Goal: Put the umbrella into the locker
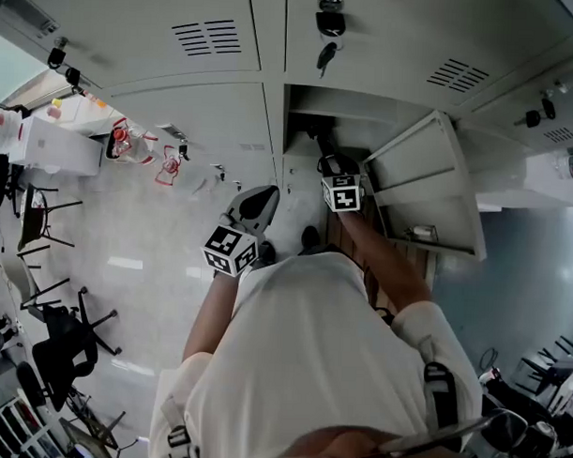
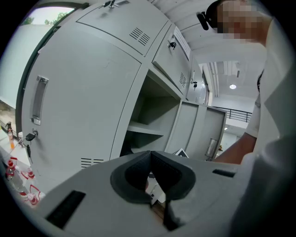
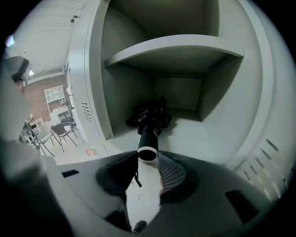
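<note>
In the head view the person stands before a bank of grey lockers, and one locker (image 1: 274, 129) has its door (image 1: 429, 186) swung wide to the right. The right gripper (image 1: 330, 165) reaches into the open compartment, while the left gripper (image 1: 265, 196) hangs just outside it to the left, over the pale floor (image 1: 145, 256). Keys (image 1: 326, 54) dangle from the lock of the closed door above. The inside of the compartment is too dark here to make out the umbrella. In the left gripper view the left gripper (image 2: 150, 155) has its jaws drawn together, tips touching and nothing between them. It points toward the open compartment, where a shelf (image 2: 145, 130) crosses the inside. A closed door with a metal handle (image 2: 39, 99) fills the left, and the person's arm (image 2: 236, 148) comes in from the right. In the right gripper view the black umbrella (image 3: 149, 121) lies folded on the floor of the lower compartment (image 3: 194, 136), under the shelf (image 3: 180, 46). Its canopy is toward the back wall and its handle (image 3: 148, 139) points out at the camera. The right gripper (image 3: 148, 162) has its jaws partly closed, their tips set against either side of the white-capped end of the handle, gripping it. A thin strap (image 3: 135, 176) hangs from the handle in the gap between the jaws. Chairs (image 3: 62, 132) stand on the floor far off to the left.
</note>
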Tool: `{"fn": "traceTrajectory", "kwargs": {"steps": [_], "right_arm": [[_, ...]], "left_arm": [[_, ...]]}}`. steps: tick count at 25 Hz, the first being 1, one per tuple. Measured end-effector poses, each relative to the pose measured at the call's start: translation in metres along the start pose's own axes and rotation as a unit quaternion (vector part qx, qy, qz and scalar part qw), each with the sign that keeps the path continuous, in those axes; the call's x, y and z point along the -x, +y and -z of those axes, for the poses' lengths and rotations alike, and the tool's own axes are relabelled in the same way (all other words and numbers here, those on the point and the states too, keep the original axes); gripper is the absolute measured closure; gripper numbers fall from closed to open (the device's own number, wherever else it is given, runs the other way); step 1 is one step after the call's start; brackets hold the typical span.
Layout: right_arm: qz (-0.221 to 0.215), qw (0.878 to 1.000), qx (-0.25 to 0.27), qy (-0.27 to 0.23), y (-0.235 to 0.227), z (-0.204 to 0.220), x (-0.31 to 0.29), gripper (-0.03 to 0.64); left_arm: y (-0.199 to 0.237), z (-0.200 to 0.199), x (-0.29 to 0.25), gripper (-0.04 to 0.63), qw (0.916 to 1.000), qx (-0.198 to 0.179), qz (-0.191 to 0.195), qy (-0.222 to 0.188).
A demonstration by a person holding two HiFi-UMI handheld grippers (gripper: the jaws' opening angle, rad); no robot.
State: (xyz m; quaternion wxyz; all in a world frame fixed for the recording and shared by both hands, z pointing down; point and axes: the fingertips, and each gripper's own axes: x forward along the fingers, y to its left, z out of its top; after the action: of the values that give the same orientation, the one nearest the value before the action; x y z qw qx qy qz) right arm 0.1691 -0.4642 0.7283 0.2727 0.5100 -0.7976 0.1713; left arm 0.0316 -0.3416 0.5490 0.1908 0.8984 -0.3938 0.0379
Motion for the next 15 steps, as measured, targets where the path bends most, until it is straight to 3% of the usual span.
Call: {"fn": "traceTrajectory", "kwargs": {"steps": [9,15], "right_arm": [[-0.036,0.999,0.008,-0.006,0.016,-0.027,-0.034,0.468],[-0.051,0.998,0.026,0.013,0.026,-0.023,-0.052,0.46]], "left_arm": [[0.021,-0.011,0.015,0.591,0.9986,0.004,-0.047,-0.023],[0.027,-0.011,0.019,0.592,0.9979,0.008,-0.059,-0.026]]}}
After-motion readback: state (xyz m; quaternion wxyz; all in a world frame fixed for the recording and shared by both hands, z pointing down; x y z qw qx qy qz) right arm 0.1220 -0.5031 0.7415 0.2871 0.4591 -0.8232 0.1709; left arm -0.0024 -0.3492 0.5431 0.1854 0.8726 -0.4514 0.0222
